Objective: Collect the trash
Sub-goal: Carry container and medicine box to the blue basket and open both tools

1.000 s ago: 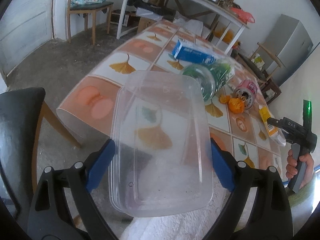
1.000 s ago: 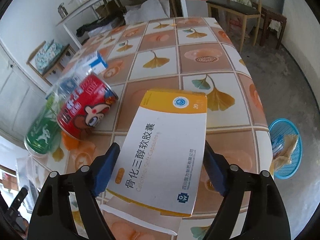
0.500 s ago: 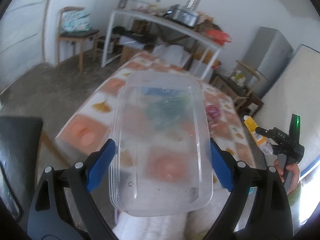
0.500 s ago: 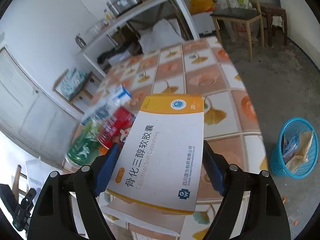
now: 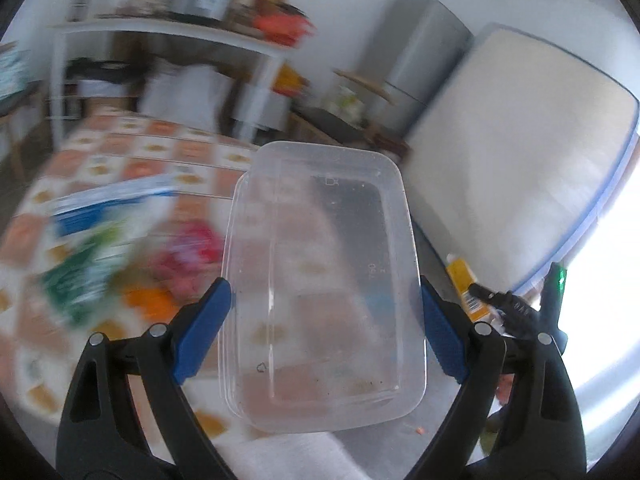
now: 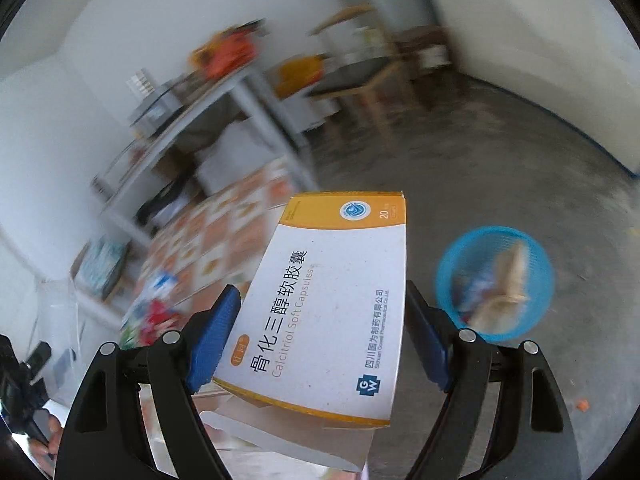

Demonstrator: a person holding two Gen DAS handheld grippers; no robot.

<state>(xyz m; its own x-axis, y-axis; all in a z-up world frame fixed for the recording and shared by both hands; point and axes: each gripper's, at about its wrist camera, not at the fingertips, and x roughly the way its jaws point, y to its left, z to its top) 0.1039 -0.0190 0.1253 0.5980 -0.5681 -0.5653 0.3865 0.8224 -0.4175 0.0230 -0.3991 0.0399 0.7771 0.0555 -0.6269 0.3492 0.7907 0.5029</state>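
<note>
1. In the left wrist view, the left gripper (image 5: 322, 316) holds a clear tub (image 5: 324, 292) across its width; both blue pads (image 5: 202, 330) press on its long sides, so the claw stands wide and clamped.
2. The tub fills the centre of that frame, lengthwise away from the camera, and looks empty apart from a few specks on its floor.
3. To its left lies the tiled table (image 5: 132, 152), badly blurred. On it are a blue-and-white carton (image 5: 108, 204), something green (image 5: 76, 280), something red (image 5: 188, 248) and an orange bit (image 5: 146, 300); the blur hides what each is.
4. At lower right of that frame the right gripper (image 5: 516, 308) shows as a dark shape with a green light, the yellow end of its box (image 5: 464, 284) just left of it.
5. In the right wrist view, the right gripper (image 6: 320, 336) holds a white and yellow box (image 6: 328, 304) flat between its pads (image 6: 214, 338), printed face up, yellow end farthest away. The claw is wide and closed on the box's sides.
6. A loose white flap hangs beneath the box's near end.
7. At mid right of that frame a blue bin (image 6: 496, 280) sits on the grey floor (image 6: 500, 152), with paper scraps in it, just right of the box and lower.
8. The table (image 6: 224, 236) runs off to the left of the box, blurred, with the red and blue trash at its near end.
</note>
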